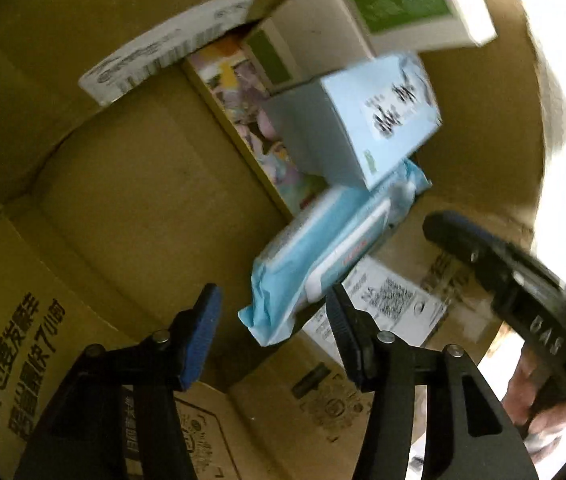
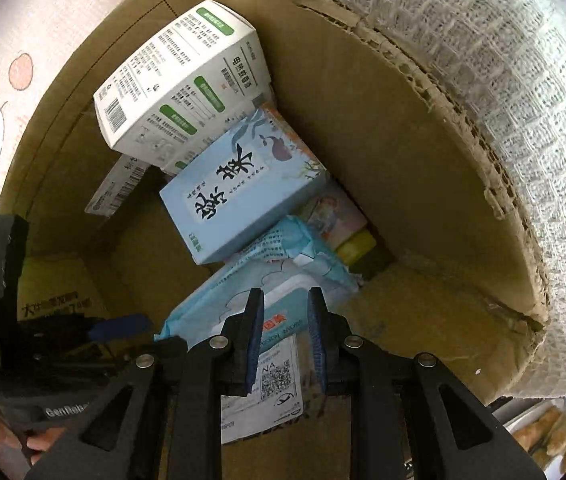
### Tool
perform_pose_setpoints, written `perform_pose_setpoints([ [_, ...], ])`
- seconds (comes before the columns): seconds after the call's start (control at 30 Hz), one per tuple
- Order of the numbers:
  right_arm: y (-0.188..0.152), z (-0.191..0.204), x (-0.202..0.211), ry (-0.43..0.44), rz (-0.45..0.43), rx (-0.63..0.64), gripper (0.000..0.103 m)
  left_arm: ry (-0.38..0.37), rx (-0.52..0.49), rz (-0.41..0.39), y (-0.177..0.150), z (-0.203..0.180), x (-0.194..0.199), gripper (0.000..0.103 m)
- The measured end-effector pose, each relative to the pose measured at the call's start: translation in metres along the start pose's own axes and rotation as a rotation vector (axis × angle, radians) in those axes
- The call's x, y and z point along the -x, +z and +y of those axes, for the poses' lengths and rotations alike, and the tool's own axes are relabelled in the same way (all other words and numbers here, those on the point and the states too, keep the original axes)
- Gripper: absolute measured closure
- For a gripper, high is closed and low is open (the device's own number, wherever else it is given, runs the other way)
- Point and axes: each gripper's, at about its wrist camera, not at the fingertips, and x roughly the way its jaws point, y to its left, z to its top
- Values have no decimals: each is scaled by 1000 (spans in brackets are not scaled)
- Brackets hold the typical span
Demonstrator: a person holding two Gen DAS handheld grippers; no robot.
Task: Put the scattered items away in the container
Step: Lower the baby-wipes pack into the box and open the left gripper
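My left claw (image 1: pixel 273 324) stands apart over the cardboard box (image 1: pixel 131 184), the blue wipes pack (image 1: pixel 323 256) lying loose just ahead of its tips so it settles inside. My right claw (image 2: pixel 285 322) is nearly together and empty. I count two green-and-white cartons, one pale blue carton (image 2: pixel 239 196), one wipes pack.

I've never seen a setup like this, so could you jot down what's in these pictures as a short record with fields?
container: cardboard box, open at the top
in the box: blue wipes pack, light blue box, white and green box, colourful box, stacked along one side
left gripper: open, holding nothing, wipes pack just ahead
right gripper: nearly shut, nothing between its fingers
beside the box: white knitted cloth
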Motion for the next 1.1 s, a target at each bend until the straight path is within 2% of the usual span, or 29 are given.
perform_pose_setpoints([
  [0.07, 1, 0, -3, 15, 25, -24, 82, 20, 16, -4, 1, 0, 1, 45],
  [0.13, 2, 0, -7, 42, 61, -57, 75, 9, 30, 8, -1, -1, -1, 45],
  [0.2, 3, 6, -9, 42, 71, -45, 61, -11, 35, 50, -2, -2, -6, 45],
  [0.23, 4, 10, -10, 36, 72, -37, 58, -22, 38, 68, -3, -2, -10, 45],
  [0.33, 5, 21, -14, 32, 89, -12, 58, -11, 36, 102, -4, -3, -18, 47],
  [0.47, 7, 29, -21, 19, 115, -11, 58, -26, 61, 76, -4, -5, -11, 52],
  [0.53, 11, 26, -22, 22, 108, -36, 58, -7, 82, 66, -5, -5, -10, 52],
  [0.57, 12, 24, -22, 24, 105, -54, 58, 37, 101, 58, -6, -4, -11, 52],
  [0.63, 15, 17, -23, 31, 103, -96, 58, 75, 112, 43, -5, -5, -11, 52],
  [0.73, 15, 9, -24, 49, 112, -150, 58, 57, 139, 44, -5, -6, -11, 52],
  [0.8, 15, 9, -23, 61, 108, -162, 58, 96, 134, 29, -5, -11, -11, 52],
  [0.9, 15, 13, -22, 64, 112, -159, 58, 135, 123, 70, -2, -18, -20, 52],
  [1.0, 16, 15, -21, 110, 119, -173, 58, 99, 133, 91, 1, -21, -24, 52],
  [1.1, 17, 17, -18, 72, 109, -146, 58, 76, 135, 83, 3, -24, -25, 54],
])
